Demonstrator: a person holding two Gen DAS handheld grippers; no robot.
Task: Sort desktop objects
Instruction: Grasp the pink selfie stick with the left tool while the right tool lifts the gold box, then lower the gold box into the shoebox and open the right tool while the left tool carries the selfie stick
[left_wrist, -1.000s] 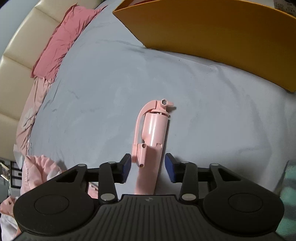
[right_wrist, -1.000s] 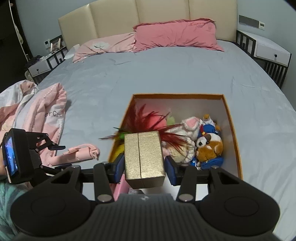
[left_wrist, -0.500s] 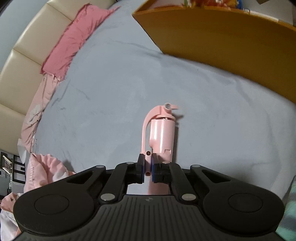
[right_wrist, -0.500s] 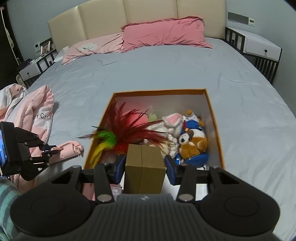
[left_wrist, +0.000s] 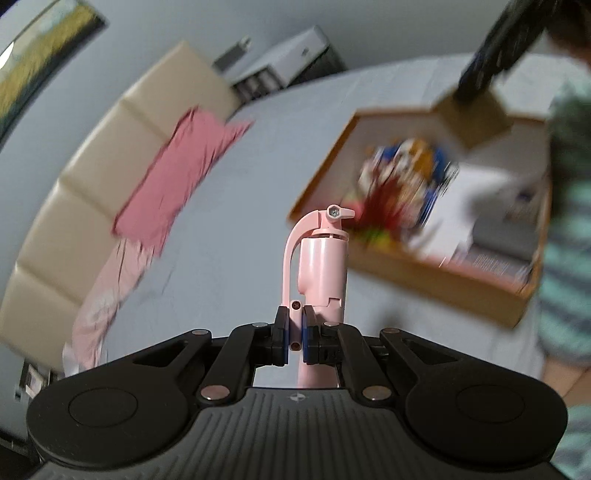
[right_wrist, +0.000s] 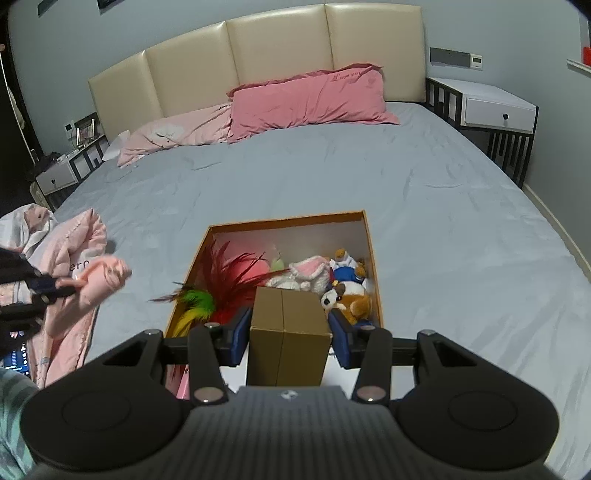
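Observation:
My left gripper (left_wrist: 294, 332) is shut on a pink folding selfie stick (left_wrist: 321, 266) and holds it up in the air, left of the orange box (left_wrist: 436, 284). In the right wrist view the stick (right_wrist: 105, 278) shows blurred at the left. My right gripper (right_wrist: 290, 334) is shut on a gold-brown cardboard box (right_wrist: 288, 332) and holds it over the near end of the orange box (right_wrist: 373, 266). That box holds red and green feathers (right_wrist: 229, 284), plush toys (right_wrist: 343, 291) and papers.
The orange box sits on a grey bed (right_wrist: 424, 206). Pink pillows (right_wrist: 306, 99) lie by the beige headboard. A pink garment (right_wrist: 70, 295) lies at the bed's left edge. A white nightstand (right_wrist: 491, 107) stands at the right. My striped sleeve (left_wrist: 569, 229) is at the right.
My left gripper closed on the pink stick and lifted it off the bed, swinging toward the orange box. My right gripper rose slightly with the gold-brown box.

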